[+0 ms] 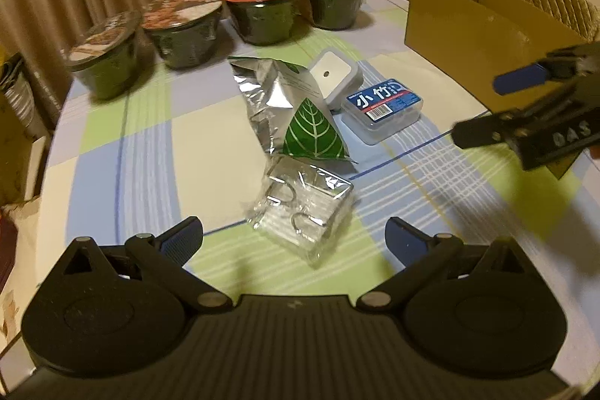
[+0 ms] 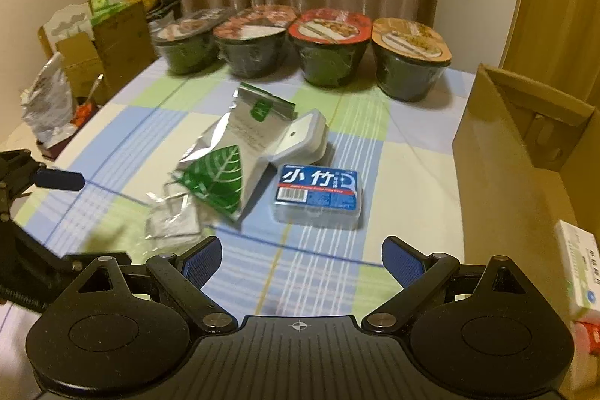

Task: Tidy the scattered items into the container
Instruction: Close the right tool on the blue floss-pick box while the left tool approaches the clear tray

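1. The crinkled silver foil pouch with a green leaf print [image 1: 300, 111] lies mid-table on the checked tablecloth [image 1: 168, 137]; I take it as my landmark
2. Touching its near end: a clear plastic packet of metal rings [image 1: 305, 212]
3. Just right of the pouch: a clear box with a blue label [image 2: 318, 195]; behind that, a white rounded-square case [image 2: 300, 139] leans on the pouch
4. Beyond the pouch, four lidded instant-noodle bowls [image 2: 330, 44] stand in a row
5. Far right of it, the open brown cardboard box [image 1: 468, 25]
6. My left claw [image 1: 294, 238] hangs spread wide around the ring packet, not touching; my right claw [image 2: 302, 257] gapes apart, holding nothing
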`<state>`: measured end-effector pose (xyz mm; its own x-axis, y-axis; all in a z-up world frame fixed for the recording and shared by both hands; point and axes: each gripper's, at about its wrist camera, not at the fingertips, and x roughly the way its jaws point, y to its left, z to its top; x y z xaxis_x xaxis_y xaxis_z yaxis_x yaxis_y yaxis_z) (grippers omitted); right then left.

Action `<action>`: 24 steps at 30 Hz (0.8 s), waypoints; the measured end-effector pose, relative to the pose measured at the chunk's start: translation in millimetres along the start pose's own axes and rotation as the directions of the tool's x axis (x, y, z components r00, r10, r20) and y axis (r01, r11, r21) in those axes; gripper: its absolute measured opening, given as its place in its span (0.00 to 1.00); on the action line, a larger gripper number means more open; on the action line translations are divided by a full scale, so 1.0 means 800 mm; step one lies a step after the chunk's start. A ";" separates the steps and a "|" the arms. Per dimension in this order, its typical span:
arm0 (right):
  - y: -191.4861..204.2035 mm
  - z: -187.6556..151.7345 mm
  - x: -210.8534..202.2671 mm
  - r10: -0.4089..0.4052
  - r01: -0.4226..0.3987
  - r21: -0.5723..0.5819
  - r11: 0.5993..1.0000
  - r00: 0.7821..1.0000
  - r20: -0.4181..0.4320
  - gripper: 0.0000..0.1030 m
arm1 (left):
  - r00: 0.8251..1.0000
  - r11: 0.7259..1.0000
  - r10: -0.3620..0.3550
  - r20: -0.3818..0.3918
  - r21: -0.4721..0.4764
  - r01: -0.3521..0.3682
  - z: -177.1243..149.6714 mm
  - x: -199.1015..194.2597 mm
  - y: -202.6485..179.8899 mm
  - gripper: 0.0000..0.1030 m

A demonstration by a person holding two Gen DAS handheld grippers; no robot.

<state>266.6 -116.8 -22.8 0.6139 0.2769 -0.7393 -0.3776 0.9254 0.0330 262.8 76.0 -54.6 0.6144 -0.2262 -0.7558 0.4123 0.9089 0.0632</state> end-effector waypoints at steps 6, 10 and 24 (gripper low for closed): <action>-0.010 0.010 0.045 -0.001 0.001 0.000 1.000 1.000 -0.028 0.94 | 0.999 0.998 -0.040 0.007 0.051 0.039 0.006 0.037 0.009 0.99; -0.017 0.011 0.065 0.002 -0.001 0.019 1.000 0.999 -0.041 0.94 | 0.998 0.995 -0.067 0.008 0.074 0.066 0.011 0.057 0.016 0.99; -0.020 0.027 0.127 -0.009 0.010 0.022 1.000 0.999 -0.037 0.95 | 0.991 0.984 -0.135 0.006 0.121 0.133 0.016 0.092 0.024 0.94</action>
<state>350.2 -98.2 -83.5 0.5911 0.2591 -0.7639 -0.3561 0.9335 0.0410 324.2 72.1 -101.0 0.5573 -0.3488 -0.7535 0.5690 0.8213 0.0407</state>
